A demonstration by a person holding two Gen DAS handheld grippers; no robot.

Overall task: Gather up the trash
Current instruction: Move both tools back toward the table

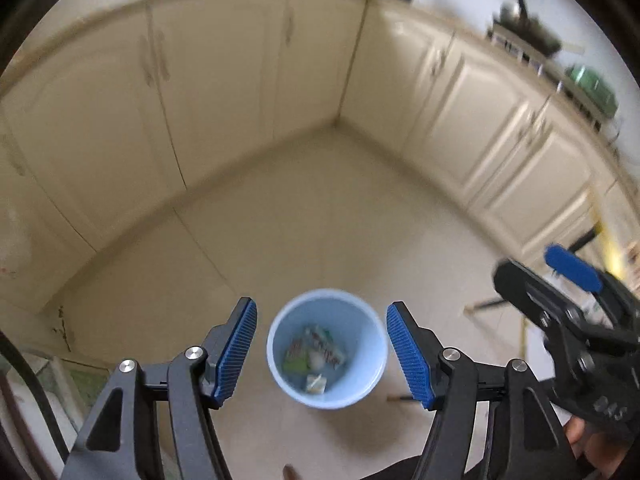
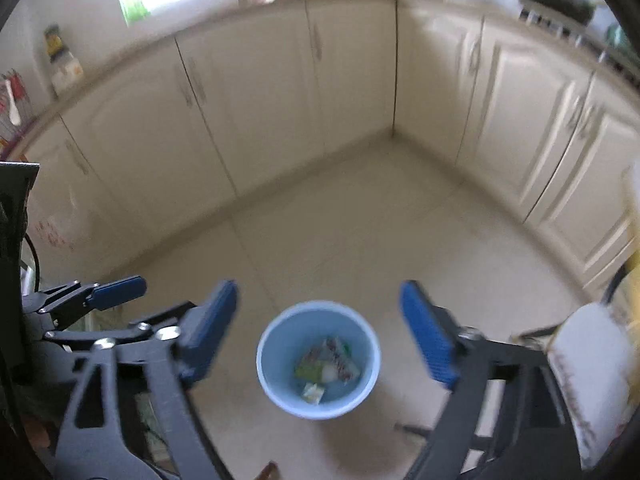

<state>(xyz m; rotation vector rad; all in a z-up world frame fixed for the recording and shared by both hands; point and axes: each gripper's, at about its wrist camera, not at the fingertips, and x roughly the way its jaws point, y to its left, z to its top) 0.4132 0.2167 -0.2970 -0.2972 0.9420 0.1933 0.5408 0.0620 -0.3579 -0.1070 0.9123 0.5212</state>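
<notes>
A light blue bin [image 1: 327,347] stands on the tiled kitchen floor, with several crumpled wrappers and scraps of trash [image 1: 314,354] at its bottom. My left gripper [image 1: 322,354] hovers above it, open, with nothing between its blue pads. In the right wrist view the same bin [image 2: 318,358] lies below my right gripper [image 2: 320,332], whose jaws stand wide open and empty. The trash [image 2: 328,362] lies inside the bin. The right gripper [image 1: 560,280] also shows at the right edge of the left wrist view, and the left gripper [image 2: 100,300] at the left edge of the right wrist view.
Cream cabinets [image 1: 224,92] line the far side and the right side [image 2: 520,120] and meet in a corner. Counters above carry blurred items. A white patterned cloth or bag [image 2: 588,376] sits at the right edge. A dark stick [image 1: 402,399] lies on the floor by the bin.
</notes>
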